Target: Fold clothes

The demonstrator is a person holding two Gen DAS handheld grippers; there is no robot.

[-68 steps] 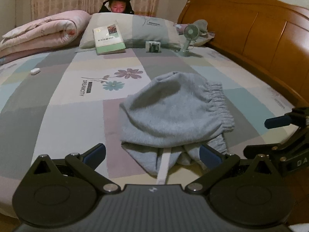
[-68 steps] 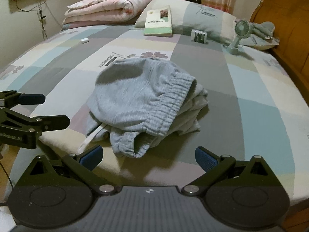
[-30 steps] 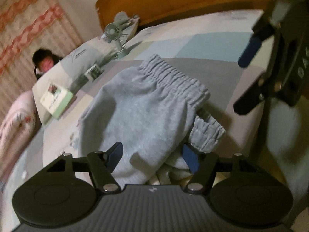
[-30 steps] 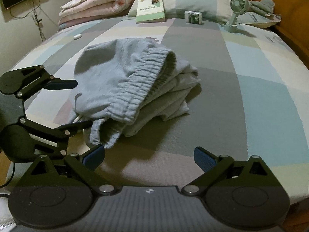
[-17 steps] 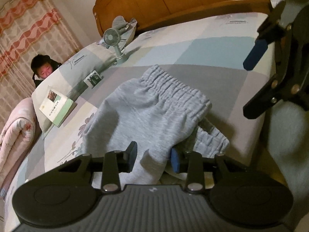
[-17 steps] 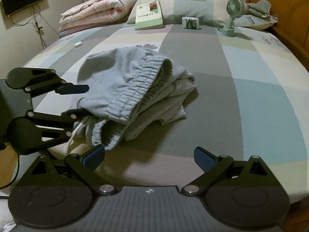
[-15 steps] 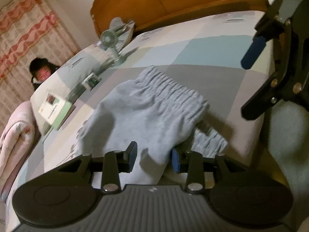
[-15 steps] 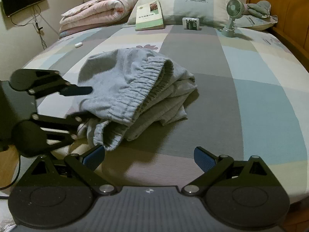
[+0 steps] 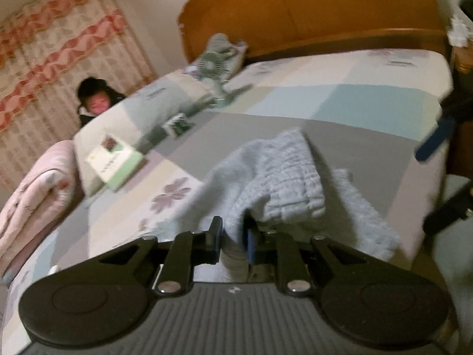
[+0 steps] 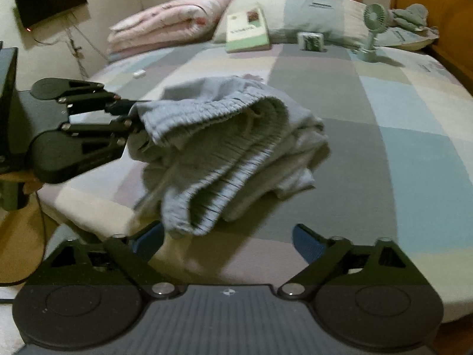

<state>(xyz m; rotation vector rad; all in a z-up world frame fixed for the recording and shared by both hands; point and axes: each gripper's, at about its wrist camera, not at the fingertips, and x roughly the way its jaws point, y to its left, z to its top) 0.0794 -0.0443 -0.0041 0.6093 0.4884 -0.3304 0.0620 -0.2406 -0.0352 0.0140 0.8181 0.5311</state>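
Risk of a slipping pinch on the grey sweatpants (image 10: 236, 145), near the front edge of the bed (image 10: 414, 136).
Left gripper (image 9: 232, 238) has just closed on one bunched fold, so layers may drag unevenly; right gripper (image 10: 227, 241) is spread, empty. Book (image 10: 246, 29), fan (image 10: 372, 29) and pillow (image 10: 319, 14) lie well apart, blocking nothing.

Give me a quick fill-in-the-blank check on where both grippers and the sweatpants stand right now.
1. The left gripper is shut on the grey ____.
2. The right gripper has its jaws ____, with nothing held.
3. The sweatpants lie bunched on the patchwork ____.
4. The small fan stands beside the ____.

Missing words: sweatpants; open; bed; pillow
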